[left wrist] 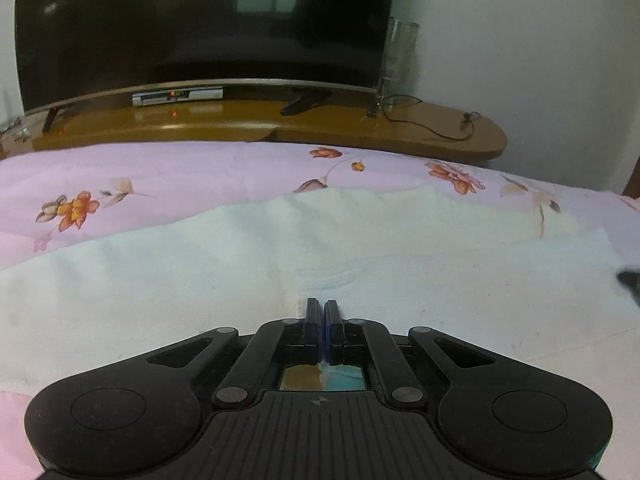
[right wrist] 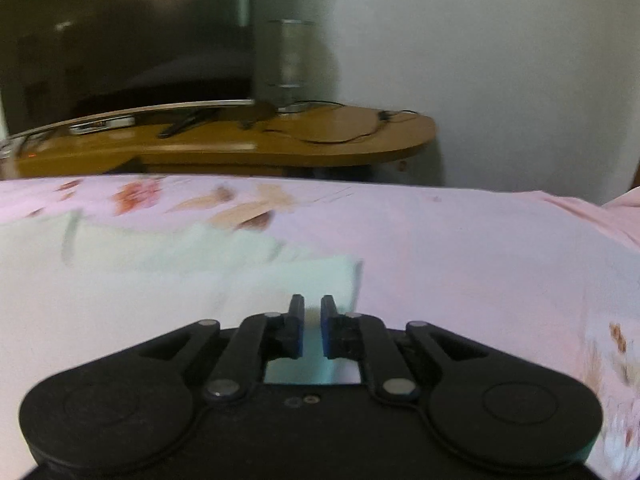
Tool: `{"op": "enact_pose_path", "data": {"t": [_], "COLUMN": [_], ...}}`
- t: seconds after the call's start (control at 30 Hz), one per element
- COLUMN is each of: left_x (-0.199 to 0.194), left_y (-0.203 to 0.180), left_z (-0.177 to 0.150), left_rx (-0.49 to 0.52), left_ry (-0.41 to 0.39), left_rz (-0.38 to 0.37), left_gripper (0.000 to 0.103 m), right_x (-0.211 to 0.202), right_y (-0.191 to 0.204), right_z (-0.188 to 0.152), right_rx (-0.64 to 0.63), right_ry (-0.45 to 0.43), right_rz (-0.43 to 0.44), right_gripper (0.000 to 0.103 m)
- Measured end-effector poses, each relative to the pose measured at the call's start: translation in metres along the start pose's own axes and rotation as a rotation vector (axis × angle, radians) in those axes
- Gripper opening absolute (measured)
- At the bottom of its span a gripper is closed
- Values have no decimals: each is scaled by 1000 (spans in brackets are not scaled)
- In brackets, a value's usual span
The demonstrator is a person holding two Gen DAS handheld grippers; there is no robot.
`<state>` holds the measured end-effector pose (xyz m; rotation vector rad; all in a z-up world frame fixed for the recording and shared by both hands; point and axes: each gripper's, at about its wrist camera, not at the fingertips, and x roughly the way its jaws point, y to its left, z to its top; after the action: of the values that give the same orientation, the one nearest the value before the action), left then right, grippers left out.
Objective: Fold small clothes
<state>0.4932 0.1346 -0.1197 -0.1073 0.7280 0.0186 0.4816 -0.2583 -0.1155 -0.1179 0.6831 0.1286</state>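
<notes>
while the left gripper [left wrist: 321, 303] had its fingers pressed together low over the pale cloth [left wrist: 240, 264], whether fabric was pinched between them could not be told. right gripper [right wrist: 312, 300]: fingers slightly apart, nothing between them, poised at the cloth's right corner. cloth: spread mostly flat on the floral pink bedsheet [left wrist: 192, 168]. beyond: television [left wrist: 200, 28] on wooden stand [left wrist: 400, 132]. step judged: taking hold for a fold. next: right fingers must close on that edge.
</notes>
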Motion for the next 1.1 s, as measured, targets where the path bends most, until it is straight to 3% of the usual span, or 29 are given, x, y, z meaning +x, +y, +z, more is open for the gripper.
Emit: {"op": "enact_pose_path", "data": {"t": [0.07, 0.13, 0.17, 0.2, 0.27, 0.4, 0.43, 0.5, 0.57, 0.73, 0.9, 1.07, 1.1], "left_x": [-5, -26, -35, -49, -71, -105, -112, -116, -116, -114, -112, -106, -105], "left_y": [5, 24, 34, 51, 81, 151, 172, 207, 246, 291, 312, 325, 325], "left_z": [4, 1, -4, -13, -33, -72, -82, -96, -115, -137, -133, -121, -119], "left_rx": [-31, -126, -164, -220, -301, -470, -536, -672, -880, -1160, -1196, -1133, -1116], "left_ry": [15, -3, -24, -41, -79, -115, -130, -145, -185, -318, -359, -346, -338], "left_rz": [5, -13, -16, -10, 24, 95, 104, 89, 27, -8, 37, 75, 87], "left_gripper": [3, 4, 12, 42, 81, 80, 75, 48, 39, 38, 38, 37, 21], "right_x": [-2, -13, -25, -40, -62, -79, -83, -93, -99, -109, -102, -96, -95], "right_y": [4, 2, -1, -4, -13, -40, -44, -48, -47, -31, -37, -58, -60], "right_z": [-16, -10, -7, -7, -11, -34, -39, -52, -60, -66, -58, -56, -56], "right_rx": [-49, 6, 46, 78, 122, 208, 225, 234, 232, 247, 310, 394, 391], "right_ry": [-8, 12, -17, -59, -95, -63, -63, -64, -61, -44, -46, -41, -39], "right_rz": [-43, -57, -61, -44, -17, -49, -39, -29, -16, 19, 15, -30, -35], "right_gripper": [6, 12, 27, 39, 40, 41, 42, 42, 42, 41, 42, 42, 42]}}
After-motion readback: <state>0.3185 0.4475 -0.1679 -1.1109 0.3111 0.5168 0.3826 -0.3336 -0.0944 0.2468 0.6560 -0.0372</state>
